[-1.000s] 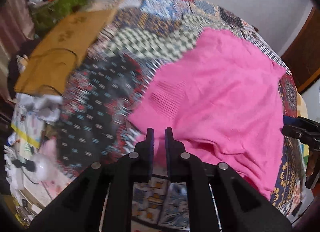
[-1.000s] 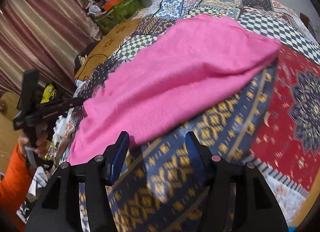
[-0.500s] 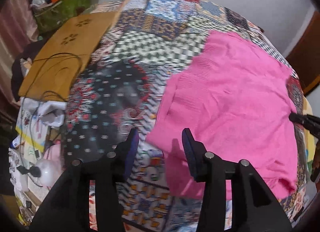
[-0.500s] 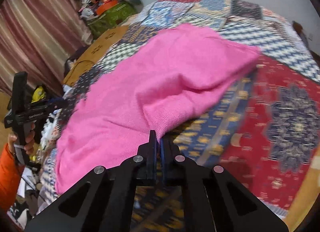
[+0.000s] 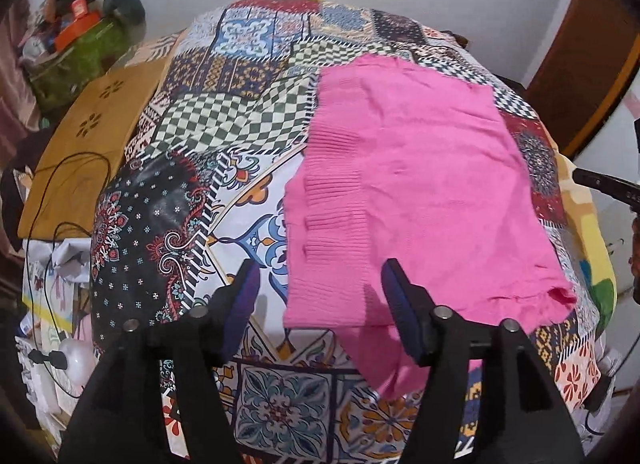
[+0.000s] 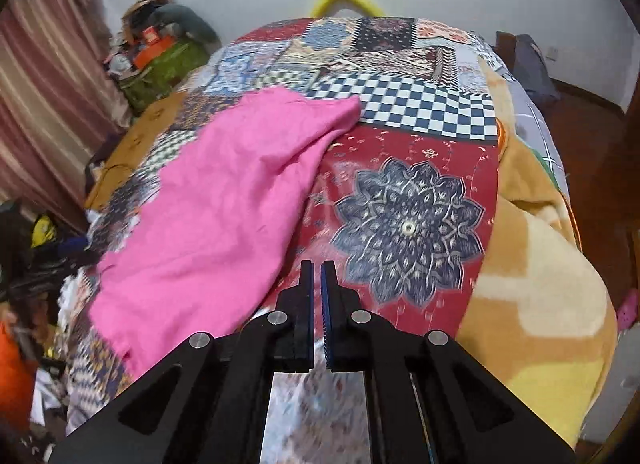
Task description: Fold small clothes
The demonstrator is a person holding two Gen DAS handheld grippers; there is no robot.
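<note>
On the bed: a patchwork quilt (image 5: 224, 111) of checks, florals and medallions covers the mattress.
Garment: a pink knit top (image 5: 408, 191) lies spread flat on the quilt, ribbed band along its left edge; in the right wrist view it (image 6: 224, 207) stretches away to the left.
Left gripper (image 5: 320, 296): released, fingers wide apart, hovering over the garment's near left corner, holding nothing.
Right gripper (image 6: 317, 284): clenched, fingers nearly touching, nothing visibly between them; it sits just beside the garment's near right edge, above a red patch.
Writing: small letters on the black tool at the right edge are too blurred to read.
Beside the bed: a brown board (image 5: 92, 135) with flower cut-outs.
</note>
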